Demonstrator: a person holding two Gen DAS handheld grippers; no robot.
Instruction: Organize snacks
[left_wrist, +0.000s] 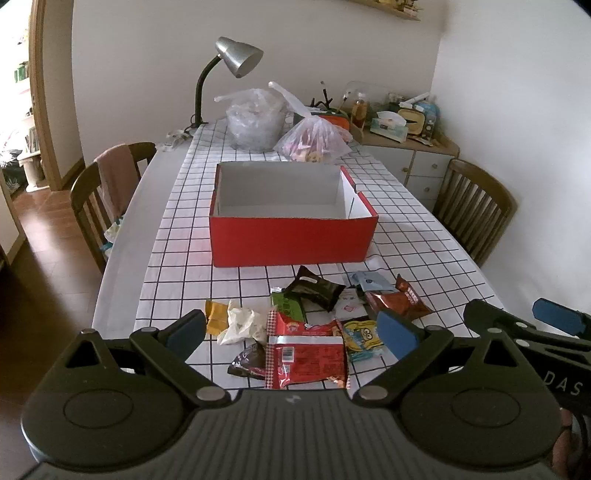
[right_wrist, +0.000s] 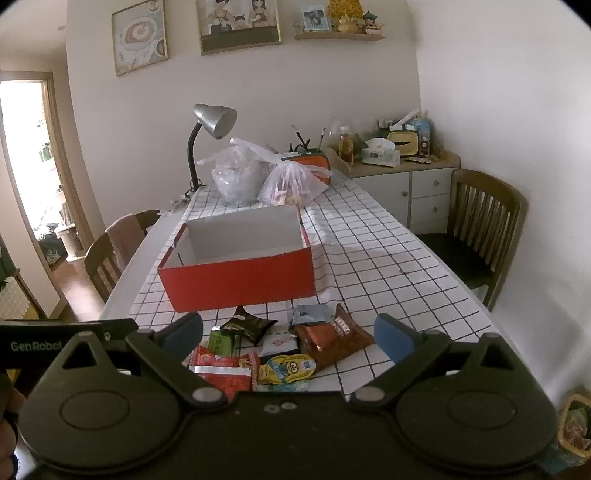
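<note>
Left wrist view: both grippers' fingers spread, holding nothing; snack packets (left_wrist: 306, 332) look light, crinkly, slippery, so pinch a sealed edge.

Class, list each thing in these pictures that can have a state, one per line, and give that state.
red box: open, no lid on it, empty inside
left gripper: open, holding nothing
right gripper: open, holding nothing
snack packets: loose in a pile on the cloth, none in the box
desk lamp: appears off
clear bag of snacks: tied shut at the top
</note>
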